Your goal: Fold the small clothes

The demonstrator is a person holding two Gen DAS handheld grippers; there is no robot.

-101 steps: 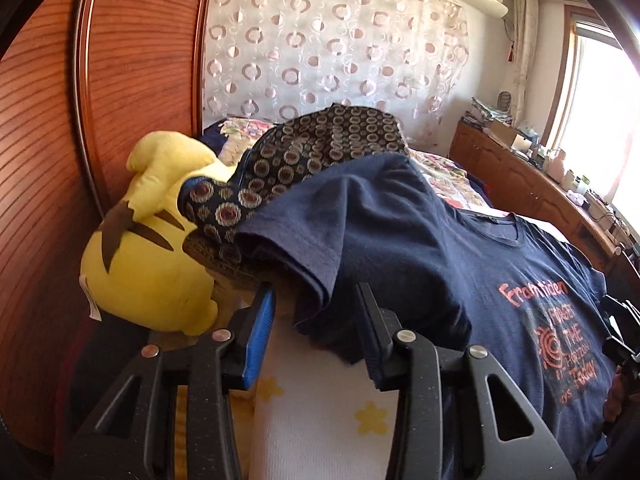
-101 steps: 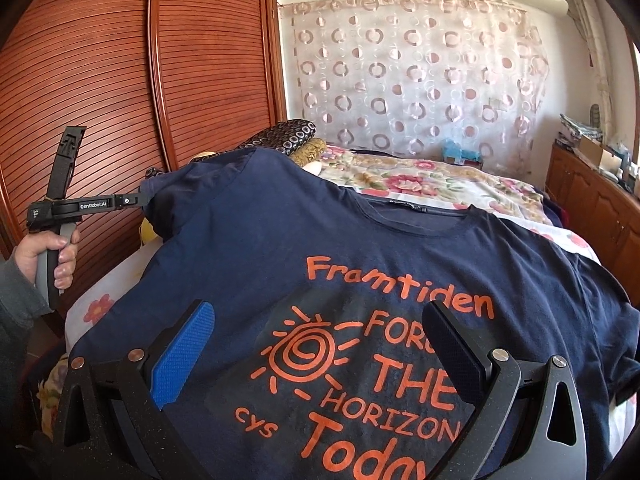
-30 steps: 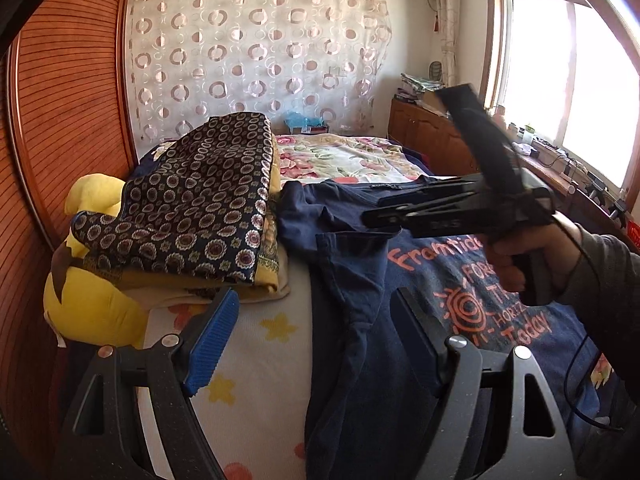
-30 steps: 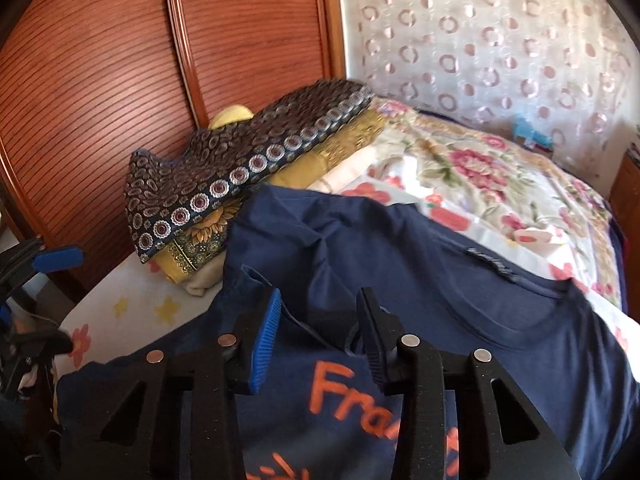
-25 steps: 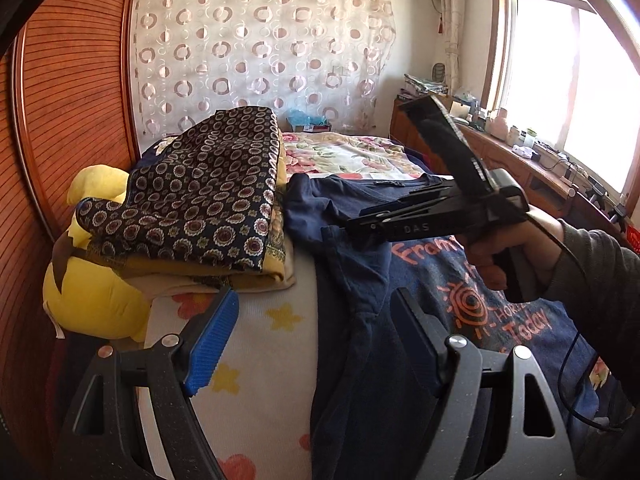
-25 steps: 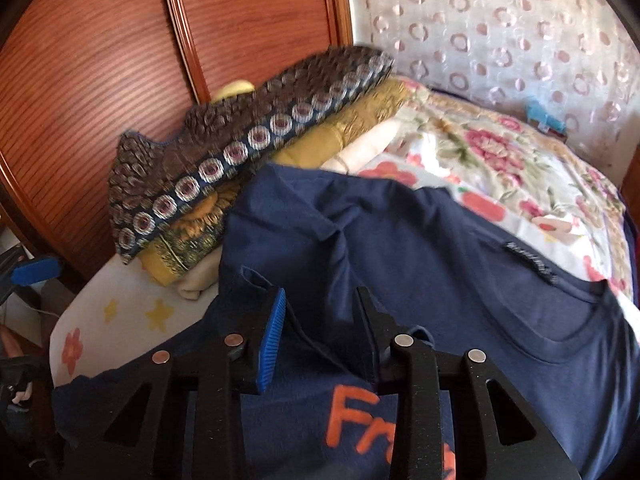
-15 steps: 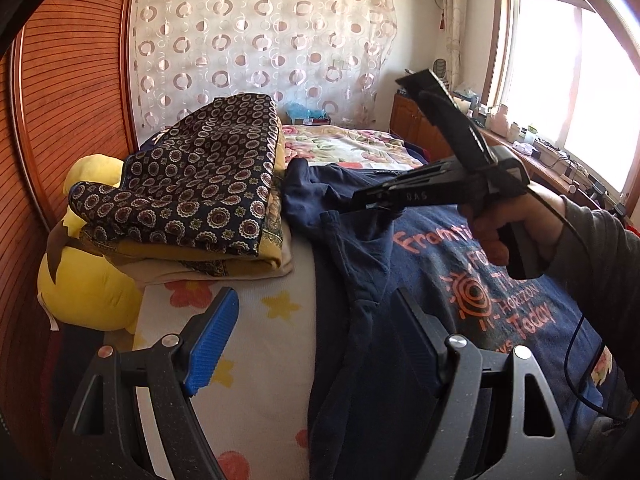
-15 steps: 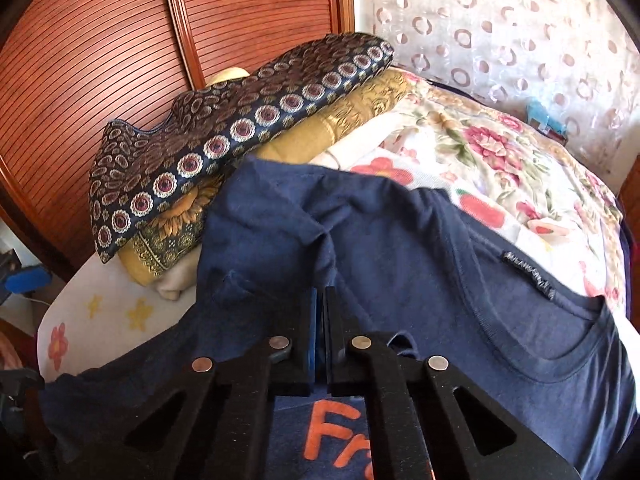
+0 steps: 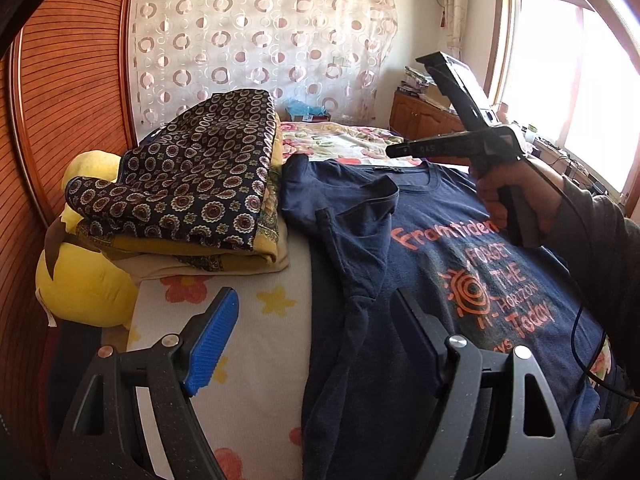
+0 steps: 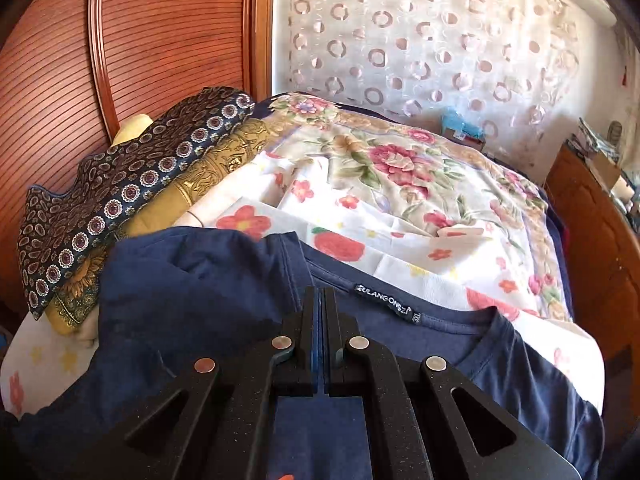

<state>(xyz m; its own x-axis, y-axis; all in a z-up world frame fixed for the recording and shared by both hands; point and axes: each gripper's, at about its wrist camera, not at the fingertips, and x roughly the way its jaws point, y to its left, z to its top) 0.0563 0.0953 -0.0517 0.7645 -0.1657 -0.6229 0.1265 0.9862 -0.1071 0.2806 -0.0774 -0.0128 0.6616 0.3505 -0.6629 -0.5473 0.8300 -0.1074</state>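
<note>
Since the earlier frames the left sleeve of the navy T-shirt [image 9: 440, 248] has been turned inward over the chest, and the right gripper [image 10: 321, 300], whose fingers stood apart a second ago, has been closed. Its fingers are now pressed together with only a thin slit between them; fabric seems to be pinched there near the collar, though the contact itself is hidden by the gripper body. From the left wrist view the same tool is seen raised above the neckline. The grip is judged to be there so that the shoulder fold can be drawn and laid straight.

The left gripper [image 9: 320, 332] is held wide open and empty, low over the shirt's near left edge, with one blue pad over the bedsheet [image 9: 248, 360] and the other over the shirt. It appears placed to take the side seam next.

The shirt is spread face up on the bed. Just beside its left shoulder a stack of folded cloths [image 9: 192, 192] is piled, partly over a yellow plush toy [image 9: 84, 280]. That stack crowds the sleeve side and could be brushed. A floral quilt [image 10: 400, 184] lies beyond the collar.
</note>
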